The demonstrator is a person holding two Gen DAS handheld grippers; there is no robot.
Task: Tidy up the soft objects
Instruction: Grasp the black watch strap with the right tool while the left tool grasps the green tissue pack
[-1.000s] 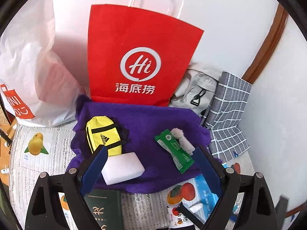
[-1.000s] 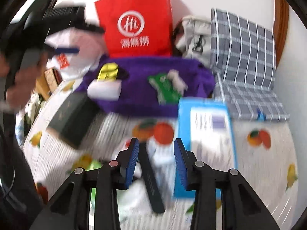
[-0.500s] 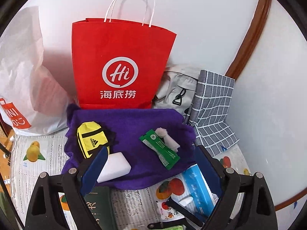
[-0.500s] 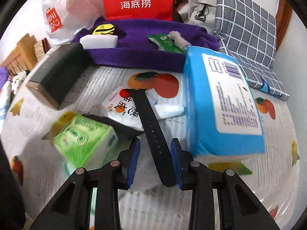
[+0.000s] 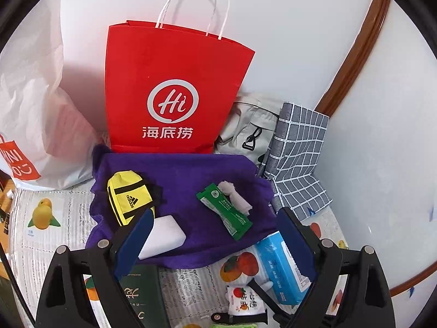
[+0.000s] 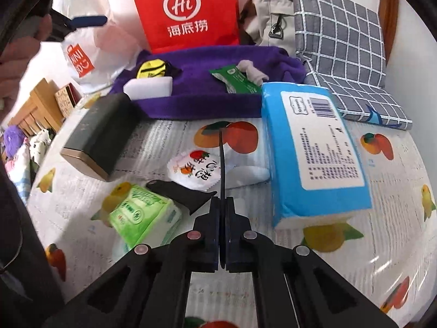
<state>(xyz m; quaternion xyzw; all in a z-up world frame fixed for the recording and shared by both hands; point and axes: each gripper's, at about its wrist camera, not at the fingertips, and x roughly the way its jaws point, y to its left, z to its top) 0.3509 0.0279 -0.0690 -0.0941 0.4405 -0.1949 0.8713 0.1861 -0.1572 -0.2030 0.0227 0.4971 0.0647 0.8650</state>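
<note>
Left wrist view first: the left hand-held gripper (image 5: 215, 235) hangs with its jaws spread wide and nothing between them, over the near edge of the purple towel (image 5: 191, 169); on that towel sit a yellow mini bag (image 5: 128, 196) toward its left side, a white sponge block (image 5: 161, 236) at the near edge just beside the left finger, and a green packet (image 5: 225, 210) touching a little grey cloth roll (image 5: 236, 196) toward the right; a red paper bag (image 5: 174, 90) stands upright at the towel's far edge, a white plastic bag (image 5: 30, 104) to its left, a grey checked cloth (image 5: 299, 147) to its right; a blue tissue pack (image 5: 281, 270) lies off the towel's near right corner. Right wrist view: the right hand-held gripper (image 6: 222, 205) is clamped tight on a thin black strap (image 6: 222, 158), seen edge-on and running away from the jaws over a white snack packet (image 6: 195, 170) on the fruit-print counter (image 6: 396, 218); blue tissue pack (image 6: 311, 147) just to the right, green tissue pack (image 6: 142, 218) near the left finger, a dark book-like box (image 6: 101, 134) further left, touching the towel's near edge.
</note>
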